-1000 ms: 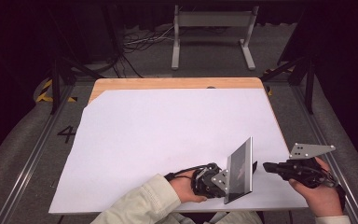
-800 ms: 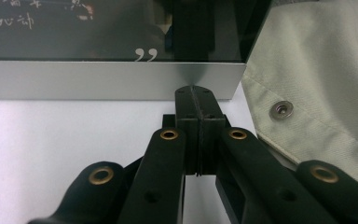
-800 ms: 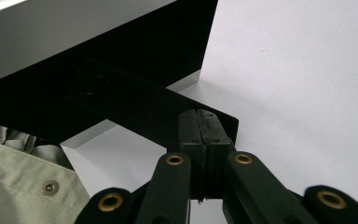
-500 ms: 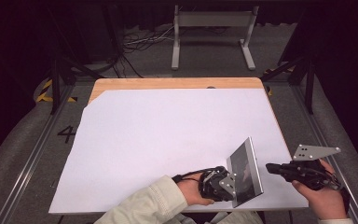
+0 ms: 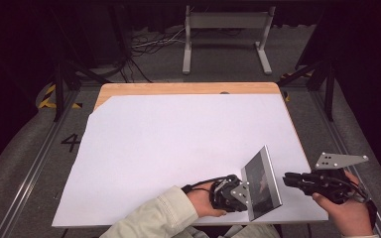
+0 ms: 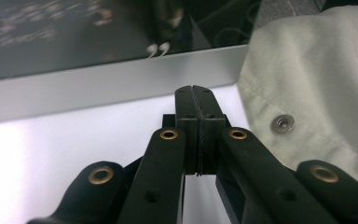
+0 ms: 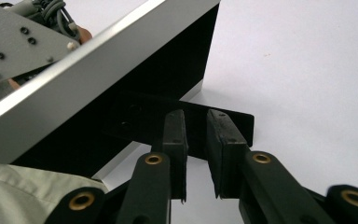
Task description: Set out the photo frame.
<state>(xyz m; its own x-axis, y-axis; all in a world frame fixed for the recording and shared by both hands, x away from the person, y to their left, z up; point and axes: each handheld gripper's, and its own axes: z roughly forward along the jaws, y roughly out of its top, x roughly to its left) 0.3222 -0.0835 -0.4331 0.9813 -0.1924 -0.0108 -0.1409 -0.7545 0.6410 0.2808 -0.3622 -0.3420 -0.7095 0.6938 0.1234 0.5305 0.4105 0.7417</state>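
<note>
on the white sheet-covered table (image 5: 178, 148), a flat rectangular silver-framed panel with a dark glossy face (image 5: 261, 183) stands tilted near the 5 o'clock corner of the sheet. its lower edge is down near the sheet's front border, and its upper end leans up toward 12 o'clock.

the left gripper (image 5: 235, 191) sits just at 9 o'clock of the panel in the high view, held by a hand coming out of a pale cream sleeve (image 5: 149, 220), and touching the panel's left side. in the left gripper view its black jaws are pressed flat together (image 6: 196, 100), with nothing seen between the pads; the panel's silver frame (image 6: 98, 88) runs across just beyond the tips at 12 o'clock, and whether the tips touch it cannot be told. the cream sleeve with a metal snap (image 6: 282, 123) fills the 2 o'clock side of that view.

the right gripper (image 5: 290, 179) lies at 3 o'clock of the panel in the high view, a short gap away from its edge, with its grey three-cornered plate (image 5: 338, 160) above it. its jaws have just been opening. in the right gripper view they stand slightly apart (image 7: 196, 128), and a thin black flat foot (image 7: 235, 123) at the panel's base lies just past the tips, not pinched between the pads. the panel's silver edge (image 7: 98, 70) slopes overhead from 8 o'clock up to 1 o'clock.
</note>
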